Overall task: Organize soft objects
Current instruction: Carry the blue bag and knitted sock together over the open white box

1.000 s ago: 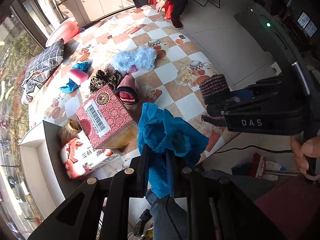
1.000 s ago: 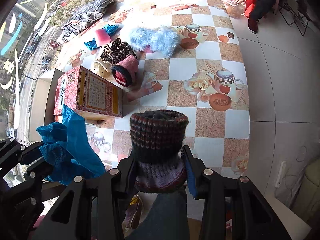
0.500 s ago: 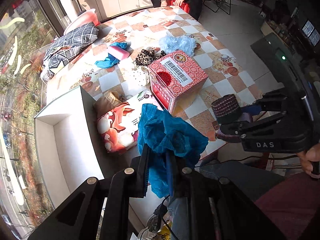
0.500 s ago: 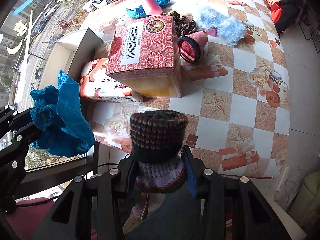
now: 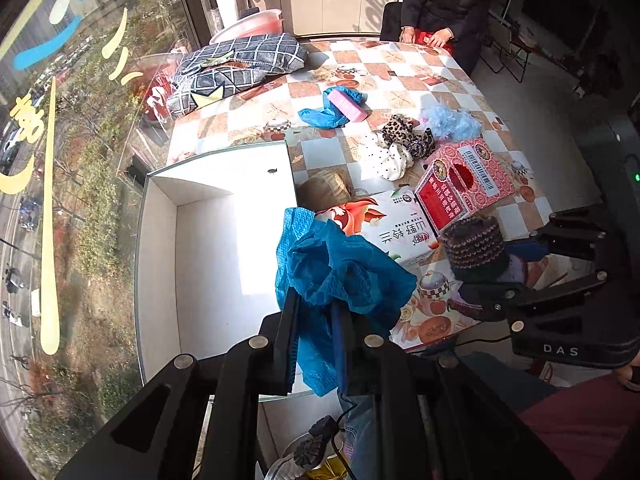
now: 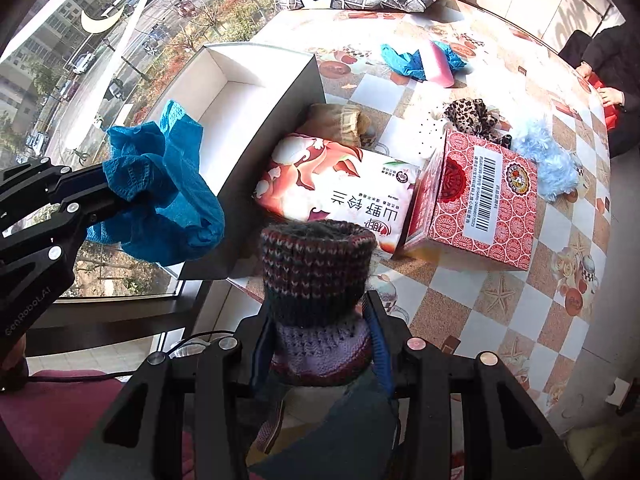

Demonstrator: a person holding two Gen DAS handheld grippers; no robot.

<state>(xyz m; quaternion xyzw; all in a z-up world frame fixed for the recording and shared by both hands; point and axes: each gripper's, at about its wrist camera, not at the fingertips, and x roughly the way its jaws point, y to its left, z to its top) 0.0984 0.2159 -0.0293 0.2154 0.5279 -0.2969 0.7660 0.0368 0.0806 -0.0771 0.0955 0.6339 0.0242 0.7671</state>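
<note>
My left gripper point(image 5: 316, 308) is shut on a crumpled blue mesh cloth point(image 5: 336, 276), which hangs over the near right corner of an open white box point(image 5: 208, 240). In the right wrist view that cloth point(image 6: 160, 184) and the left gripper point(image 6: 120, 196) sit in front of the box's point(image 6: 248, 64) dark outer wall. My right gripper point(image 6: 320, 320) is shut on a knitted striped woollen piece point(image 6: 316, 264), dark on top and lilac below. It hovers over the table's near edge, right of the box. The left wrist view shows the knit piece point(image 5: 474, 246) too.
A floral tissue pack point(image 5: 396, 220) and a red carton point(image 5: 464, 184) lie beside the box. Behind them are a tan knit item point(image 5: 324, 188), dotted and leopard cloths point(image 5: 404, 136), pale blue fluff point(image 5: 452, 122), a pink block on blue cloth point(image 5: 346, 106) and a checked pillow point(image 5: 240, 68). A person point(image 5: 440, 4) sits at the far end.
Both grippers have swung sideways along the table's near edge toward the white box, carrying the blue cloth and the knit piece. The box now fills the left view. Both grips are unchanged.
</note>
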